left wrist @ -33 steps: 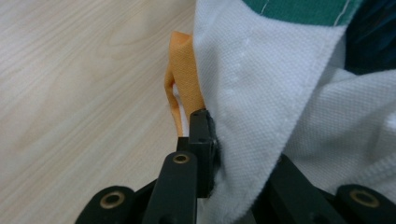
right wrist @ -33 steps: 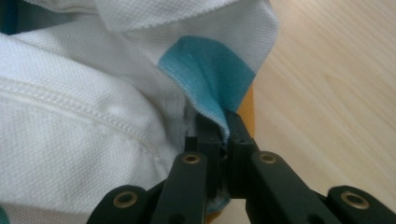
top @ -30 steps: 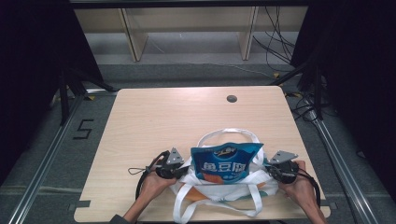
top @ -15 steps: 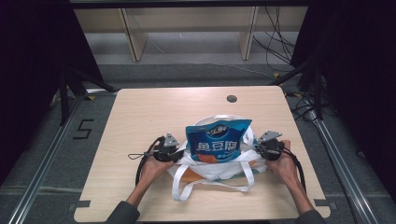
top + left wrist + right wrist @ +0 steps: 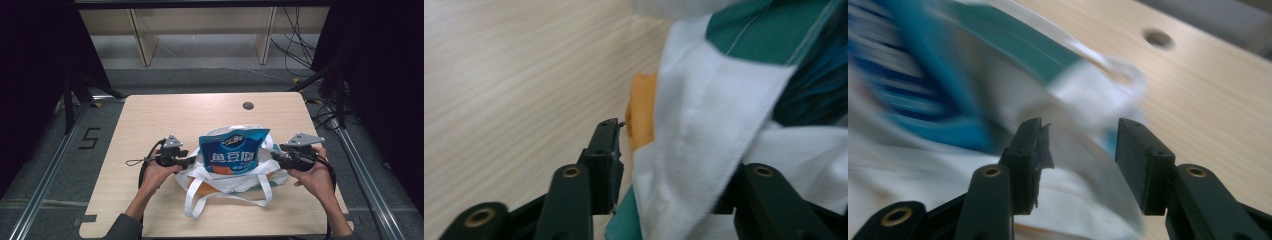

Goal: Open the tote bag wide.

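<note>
A white tote bag [image 5: 225, 182] with teal trim stands near the table's front. A blue snack packet [image 5: 232, 155] stands upright in it. My left gripper [image 5: 189, 161] is at the bag's left side and my right gripper [image 5: 276, 158] at its right. In the left gripper view the jaws of my left gripper [image 5: 669, 165] have just been opening; white bag cloth [image 5: 704, 125] lies loose between them and hides the right jaw. In the right gripper view the jaws of my right gripper [image 5: 1080, 150] have also just been opening, with blurred bag cloth [image 5: 1073, 90] between them, unpressed.
The light wooden table [image 5: 165, 120] has a small round hole [image 5: 248, 105] near its far edge. The bag's white handles [image 5: 192, 200] trail toward the front edge. Dark frame rails and cables flank the table, with wooden shelving behind it.
The bag and packet have moved away from the front edge with both grippers. Both hands have risen a little, and the right hand now sits farther from the bag's side.
</note>
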A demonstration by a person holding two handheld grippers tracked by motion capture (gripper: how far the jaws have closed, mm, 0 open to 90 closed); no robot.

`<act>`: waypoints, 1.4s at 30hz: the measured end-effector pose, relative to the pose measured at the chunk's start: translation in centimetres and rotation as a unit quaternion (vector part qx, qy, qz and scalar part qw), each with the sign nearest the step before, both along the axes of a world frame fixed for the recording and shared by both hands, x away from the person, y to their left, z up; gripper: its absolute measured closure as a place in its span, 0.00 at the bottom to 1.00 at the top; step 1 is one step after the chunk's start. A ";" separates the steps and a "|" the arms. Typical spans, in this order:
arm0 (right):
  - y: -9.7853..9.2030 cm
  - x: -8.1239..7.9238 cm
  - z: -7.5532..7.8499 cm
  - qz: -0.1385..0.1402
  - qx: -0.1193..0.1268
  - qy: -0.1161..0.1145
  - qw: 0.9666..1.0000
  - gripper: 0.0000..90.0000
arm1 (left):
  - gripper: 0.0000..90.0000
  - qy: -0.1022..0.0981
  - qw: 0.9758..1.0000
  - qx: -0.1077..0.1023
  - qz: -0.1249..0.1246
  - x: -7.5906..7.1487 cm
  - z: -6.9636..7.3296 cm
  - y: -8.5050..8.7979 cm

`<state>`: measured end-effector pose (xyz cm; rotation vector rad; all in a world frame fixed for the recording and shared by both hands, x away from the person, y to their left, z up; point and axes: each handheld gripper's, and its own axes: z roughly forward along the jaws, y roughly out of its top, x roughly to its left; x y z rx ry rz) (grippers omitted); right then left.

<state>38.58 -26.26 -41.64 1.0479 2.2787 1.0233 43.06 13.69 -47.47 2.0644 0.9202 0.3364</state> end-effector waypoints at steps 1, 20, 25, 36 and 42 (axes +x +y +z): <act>0.7 -0.6 0.5 0.028 0.007 -0.009 1.000 0.60 | 0.57 -0.008 1.000 0.003 -0.003 -0.1 0.4 -0.2; 10.2 -5.3 -4.1 0.271 -0.092 0.066 0.956 0.97 | 0.92 0.026 0.998 -0.056 0.013 4.7 -2.2 -0.4; 12.5 -6.1 -7.8 0.278 -0.120 0.102 0.948 0.97 | 0.95 0.048 0.998 -0.032 0.040 5.8 -4.7 -0.2; 11.1 -6.1 -5.0 0.263 -0.054 0.101 0.958 0.71 | 0.69 0.014 0.999 -0.004 0.038 4.6 -1.7 0.6; 6.2 -5.3 1.6 0.183 0.005 0.010 0.983 0.68 | 0.65 -0.030 0.998 -0.047 0.041 1.2 2.4 1.7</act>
